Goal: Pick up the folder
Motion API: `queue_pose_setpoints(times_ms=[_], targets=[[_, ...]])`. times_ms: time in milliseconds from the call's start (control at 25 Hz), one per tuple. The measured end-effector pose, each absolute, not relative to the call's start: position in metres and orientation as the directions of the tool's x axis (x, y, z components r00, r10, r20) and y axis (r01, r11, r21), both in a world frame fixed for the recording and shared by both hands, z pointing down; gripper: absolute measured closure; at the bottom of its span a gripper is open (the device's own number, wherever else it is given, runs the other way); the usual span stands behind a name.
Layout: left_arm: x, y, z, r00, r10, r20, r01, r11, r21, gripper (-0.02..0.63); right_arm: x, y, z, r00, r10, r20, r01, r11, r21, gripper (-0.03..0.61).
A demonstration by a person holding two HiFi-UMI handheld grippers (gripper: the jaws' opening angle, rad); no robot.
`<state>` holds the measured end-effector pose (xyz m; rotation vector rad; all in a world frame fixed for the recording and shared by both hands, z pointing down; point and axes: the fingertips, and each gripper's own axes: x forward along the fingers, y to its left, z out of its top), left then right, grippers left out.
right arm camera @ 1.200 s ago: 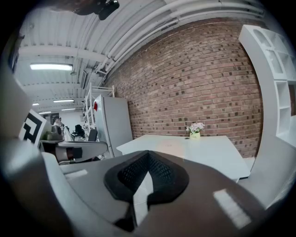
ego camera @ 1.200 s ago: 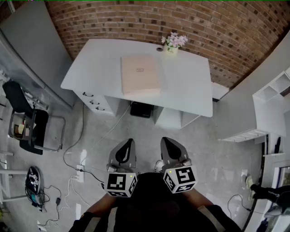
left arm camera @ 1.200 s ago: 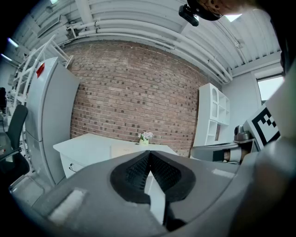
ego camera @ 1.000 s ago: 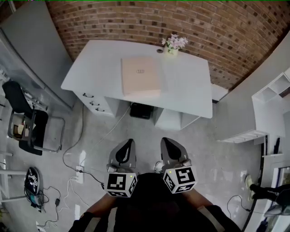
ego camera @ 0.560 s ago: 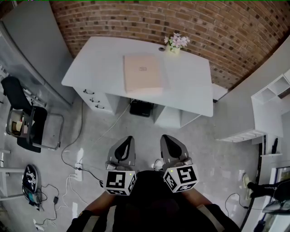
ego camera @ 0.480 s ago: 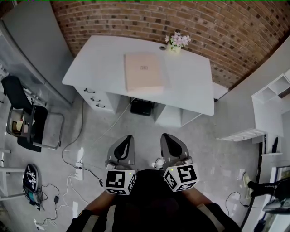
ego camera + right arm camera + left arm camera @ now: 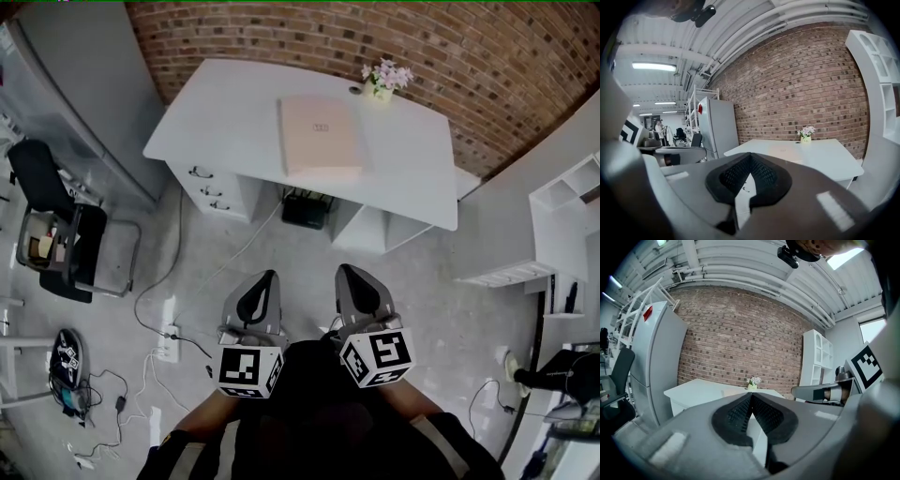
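Nothing done yet: folder flat on desk at 12 o'clock, well apart from left gripper and right gripper, both pressed together, empty. Approach, grasp, lift remain.

left claw closed, empty | desk ahead | flowers on desk

Looked like an office: showed a white desk with drawers far against a brick wall, a black office chair at left, white shelving at right, cables and a power strip across the near floor.
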<state>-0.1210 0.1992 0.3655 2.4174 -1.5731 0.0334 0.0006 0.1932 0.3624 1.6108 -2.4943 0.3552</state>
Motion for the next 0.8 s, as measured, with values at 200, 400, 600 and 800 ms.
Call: queue_pose_setpoints(times_ms=[200,400,600,800], targets=[[-0.14,0.202,0.368,0.407,-0.901,0.152,-0.902,-0.37,0.222,0.617,-0.019,0.194,0.367,-0.413,-0.868,0.275,-0.91,0.403,-0.094,0.575],[-0.146,0.195,0.37,0.405,-0.901,0.155,-0.902,-0.366,0.23,0.617,-0.025,0.184,0.369,-0.414,-0.865,0.285,-0.91,0.407,-0.086,0.575],[-0.148,0.177,0.373,0.39,-0.907,0.16,-0.909,-0.353,0.22,0.617,-0.025,0.165,0.373,-0.419,-0.863,0.283,-0.907,0.413,-0.084,0.575],[-0.149,0.149,0.37,0.372,-0.916,0.152,-0.917,-0.337,0.215,0.617,-0.022,0.133,0.374,-0.422,-0.863,0.279,-0.906,0.416,-0.083,0.575]])
